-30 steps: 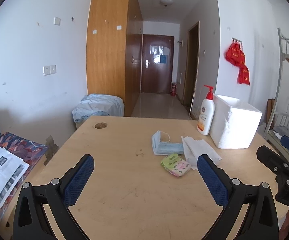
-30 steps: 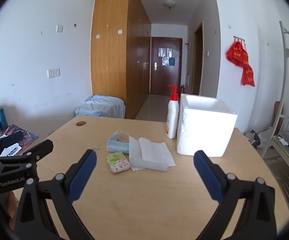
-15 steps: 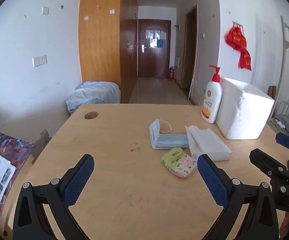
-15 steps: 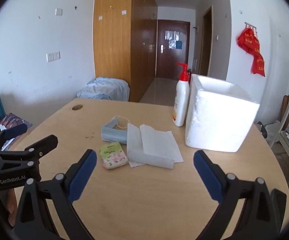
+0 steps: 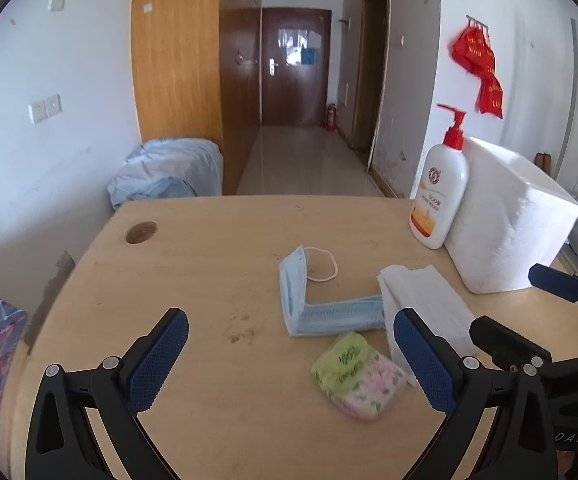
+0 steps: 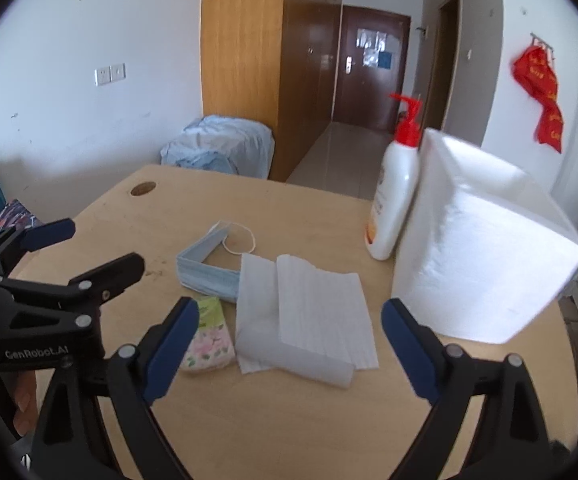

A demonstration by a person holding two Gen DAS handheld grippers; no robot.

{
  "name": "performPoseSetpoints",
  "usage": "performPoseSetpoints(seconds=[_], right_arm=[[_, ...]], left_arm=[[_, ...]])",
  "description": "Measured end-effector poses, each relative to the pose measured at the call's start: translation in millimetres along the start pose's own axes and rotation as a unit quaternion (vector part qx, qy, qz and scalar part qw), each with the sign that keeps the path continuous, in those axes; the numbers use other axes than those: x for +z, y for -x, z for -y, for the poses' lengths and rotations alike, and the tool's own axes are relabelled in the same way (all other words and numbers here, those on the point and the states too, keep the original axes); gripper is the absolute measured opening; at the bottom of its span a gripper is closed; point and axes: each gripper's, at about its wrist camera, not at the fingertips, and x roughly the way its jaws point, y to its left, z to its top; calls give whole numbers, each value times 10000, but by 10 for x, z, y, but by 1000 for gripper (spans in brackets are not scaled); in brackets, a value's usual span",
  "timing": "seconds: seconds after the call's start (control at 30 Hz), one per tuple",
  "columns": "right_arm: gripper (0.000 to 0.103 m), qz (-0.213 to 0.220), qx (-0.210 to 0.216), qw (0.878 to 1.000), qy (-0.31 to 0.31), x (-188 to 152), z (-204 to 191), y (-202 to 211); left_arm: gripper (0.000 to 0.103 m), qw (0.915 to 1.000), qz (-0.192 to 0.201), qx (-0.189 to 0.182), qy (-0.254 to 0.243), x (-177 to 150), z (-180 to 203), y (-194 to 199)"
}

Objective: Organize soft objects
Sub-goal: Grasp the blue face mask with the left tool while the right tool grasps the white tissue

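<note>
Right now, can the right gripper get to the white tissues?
Probably yes. The right gripper has its jaws wide open, and the white tissues lie straight ahead on the table with nothing between.

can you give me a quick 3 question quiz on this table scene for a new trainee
1. True or false: the left gripper is shut on the face mask.
2. Which thing stands against the white foam box? A: lotion pump bottle B: tissue pack C: stack of white napkins
3. Fill in: seen from the right wrist, the right gripper has the ______ lying between its open fingers.

Key: 1 false, both grippers are open and hold nothing. 2 A. 3 stack of white napkins.
</note>
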Motion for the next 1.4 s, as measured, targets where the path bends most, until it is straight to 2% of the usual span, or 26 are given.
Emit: performPoseSetpoints(seconds=[0.23,0.43,0.7,0.93,1.07,1.1,1.17,1.2,1.4], right_arm=[[92,-321,34,9995,12,67,105,-410],[89,-506,22,9987,5,62,170,-677],[89,-555,134,9983,-143,48,267,-740],[89,-647,143,9977,-173,44,291,-812],[89,-646,106,9977,-182,53,298,-830],[89,-641,106,9977,-190,49,305,-827],[89,-644,105,9977,-178,54,299,-841],[89,-631,101,9978,-178,57,292,-846],[89,-638,56,9978,-180,67,285,-914]], left_arm=[[102,9998,-205,49,25,84,-73,-434],[102,9983,-529,134,-183,97,-55,-745],[102,9978,-630,112,-179,100,-52,-984],[77,9969,-703,195,-284,61,7,-1059],[49,9952,-935,157,-243,37,-9,-1142],[39,9948,-973,160,-246,31,-18,-1161],[32,9945,-1009,156,-251,22,-27,-1179],[24,9944,-1012,162,-252,18,-31,-1181],[13,9945,-1033,131,-110,26,-97,-1167]])
